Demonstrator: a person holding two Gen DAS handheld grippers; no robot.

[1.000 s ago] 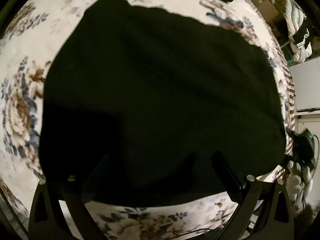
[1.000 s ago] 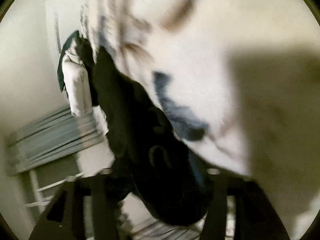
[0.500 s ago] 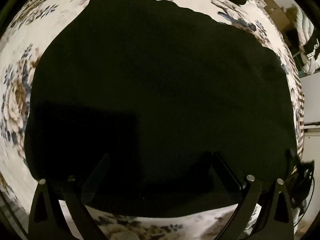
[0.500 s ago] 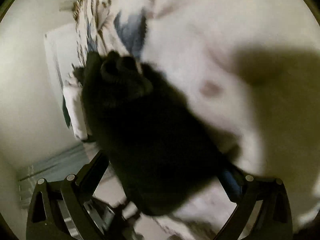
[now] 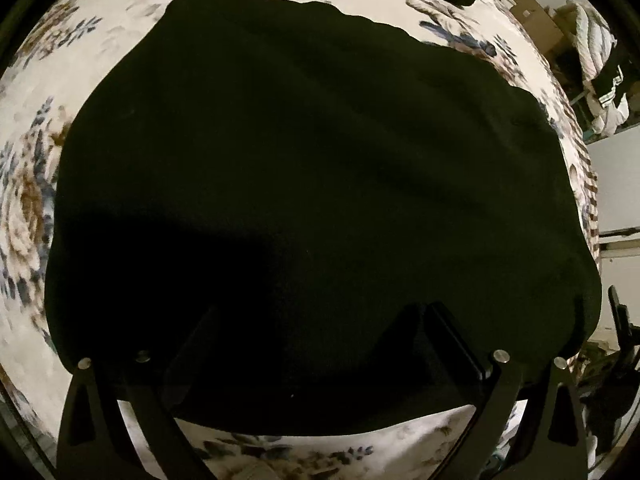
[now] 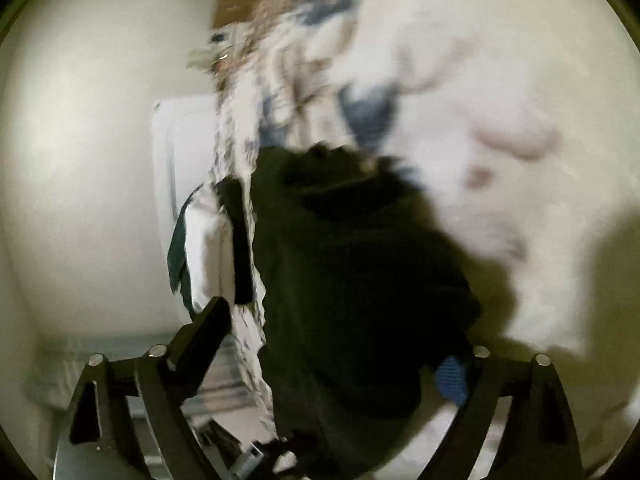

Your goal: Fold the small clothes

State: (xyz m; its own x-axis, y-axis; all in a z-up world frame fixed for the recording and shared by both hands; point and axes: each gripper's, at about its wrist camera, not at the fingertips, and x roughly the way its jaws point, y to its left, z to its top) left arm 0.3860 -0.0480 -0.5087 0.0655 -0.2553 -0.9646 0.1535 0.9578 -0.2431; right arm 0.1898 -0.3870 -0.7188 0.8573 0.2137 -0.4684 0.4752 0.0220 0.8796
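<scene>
Left gripper (image 5: pixel 316 344) hovers spread over the flat dark garment (image 5: pixel 312 184) on the bed (image 5: pixel 24 200); right gripper (image 6: pixel 344 344), parted, straddles a bunched edge, ready to pinch and fold over.

From the left wrist view I see a floral bedspread (image 5: pixel 28 200), cream with blue and brown blooms, filling the frame's edges. At upper right stand cardboard boxes (image 5: pixel 534 12) and a heap of white and dark laundry (image 5: pixel 604 60). From the right wrist view, blurred, I make out the same bedspread (image 6: pixel 500 60), a pale wall (image 6: pixel 80 160) and a white panel (image 6: pixel 180 152).
</scene>
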